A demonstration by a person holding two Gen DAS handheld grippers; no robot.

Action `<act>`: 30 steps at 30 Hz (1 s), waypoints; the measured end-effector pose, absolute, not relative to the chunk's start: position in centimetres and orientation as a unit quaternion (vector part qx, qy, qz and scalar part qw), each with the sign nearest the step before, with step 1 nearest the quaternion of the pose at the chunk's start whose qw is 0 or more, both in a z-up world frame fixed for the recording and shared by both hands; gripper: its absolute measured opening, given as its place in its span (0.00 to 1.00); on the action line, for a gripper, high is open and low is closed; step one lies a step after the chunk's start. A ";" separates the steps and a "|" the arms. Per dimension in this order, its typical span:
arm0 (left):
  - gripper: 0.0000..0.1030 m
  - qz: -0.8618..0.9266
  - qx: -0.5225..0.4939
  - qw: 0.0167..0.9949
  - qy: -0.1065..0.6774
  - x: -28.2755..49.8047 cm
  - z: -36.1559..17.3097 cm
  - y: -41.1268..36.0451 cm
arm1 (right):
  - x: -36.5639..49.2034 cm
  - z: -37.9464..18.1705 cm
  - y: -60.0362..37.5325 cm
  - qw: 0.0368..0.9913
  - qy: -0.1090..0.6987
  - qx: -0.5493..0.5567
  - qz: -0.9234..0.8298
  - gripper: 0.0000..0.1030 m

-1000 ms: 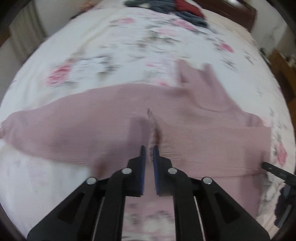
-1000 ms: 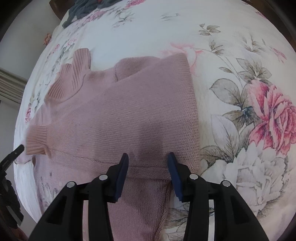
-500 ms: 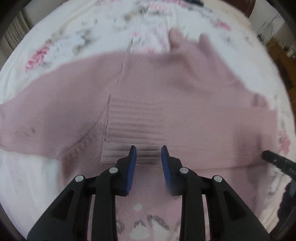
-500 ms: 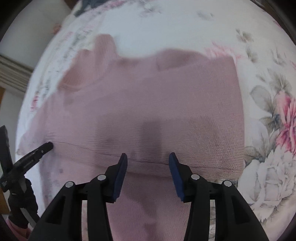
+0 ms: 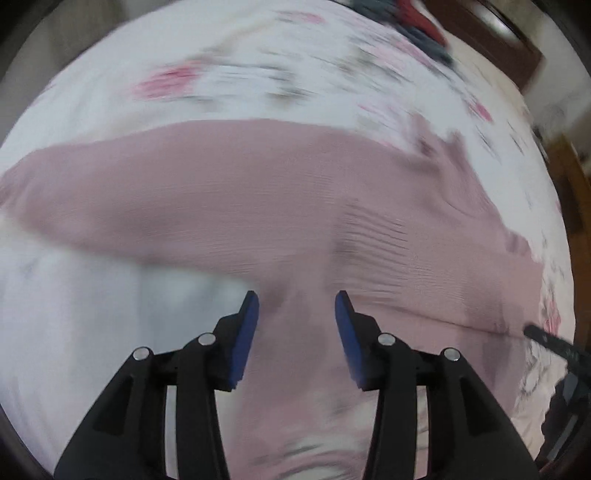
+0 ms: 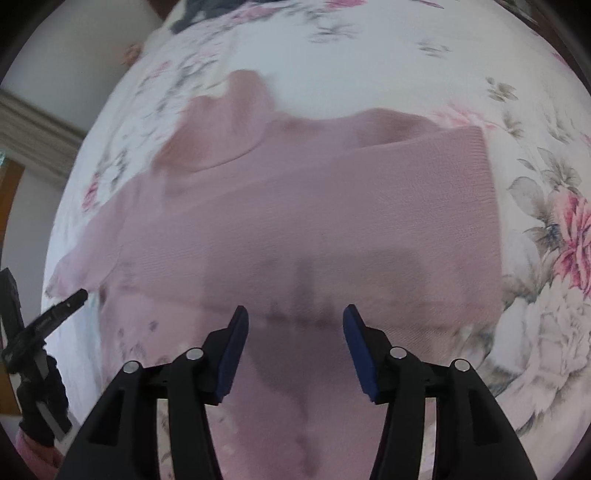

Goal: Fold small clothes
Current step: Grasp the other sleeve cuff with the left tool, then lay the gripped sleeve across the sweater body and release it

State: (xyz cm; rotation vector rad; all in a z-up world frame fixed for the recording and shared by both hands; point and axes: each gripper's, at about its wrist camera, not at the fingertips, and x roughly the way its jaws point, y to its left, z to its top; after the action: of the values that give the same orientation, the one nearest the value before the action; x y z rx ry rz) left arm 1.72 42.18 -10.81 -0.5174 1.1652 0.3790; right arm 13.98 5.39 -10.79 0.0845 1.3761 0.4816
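A dusty-pink knitted sweater [image 5: 229, 184] lies spread on a floral bedsheet [image 5: 240, 77]. In the left wrist view one sleeve runs out to the left, and a ribbed cuff [image 5: 376, 236] lies across the body. My left gripper [image 5: 297, 306] hovers open just above the sweater near that cuff, holding nothing. In the right wrist view the sweater [image 6: 332, 206] shows a folded-over right side with a straight edge and a collar [image 6: 225, 122] at the far left. My right gripper [image 6: 295, 321] is open above the lower fold, empty.
A heap of grey and red clothes [image 5: 410, 22] lies at the far end of the bed beside a dark wooden headboard [image 5: 491, 40]. The left gripper's tip [image 6: 55, 314] shows at the left edge of the right wrist view. A white wall [image 6: 74, 51] borders the bed.
My left gripper went from shut on the sleeve cuff to wide open, leaving the cuff lying across the sweater's body, then shifted left. The right gripper stayed open and moved slightly closer.
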 end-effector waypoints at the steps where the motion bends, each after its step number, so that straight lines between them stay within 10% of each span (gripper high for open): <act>1: 0.42 0.196 -0.252 0.783 0.534 0.1 -10.6 44.2 | 13.5 -10.8 6.0 0.744 0.628 0.036 0.226 0.52; 23: 0.42 0.295 -0.471 0.733 0.393 -6.0 -15.2 65.1 | 8.2 -14.3 13.9 0.708 0.655 -0.017 0.264 0.53; 30: 0.09 0.305 -0.454 0.748 0.376 -6.4 -13.7 65.5 | 8.2 -14.9 13.7 0.706 0.659 -0.016 0.260 0.53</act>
State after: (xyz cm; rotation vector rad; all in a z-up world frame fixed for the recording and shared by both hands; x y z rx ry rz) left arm -6.35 65.47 -13.75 -0.9926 0.8212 0.6675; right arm 8.17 13.69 -14.90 -0.0360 1.4638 0.5771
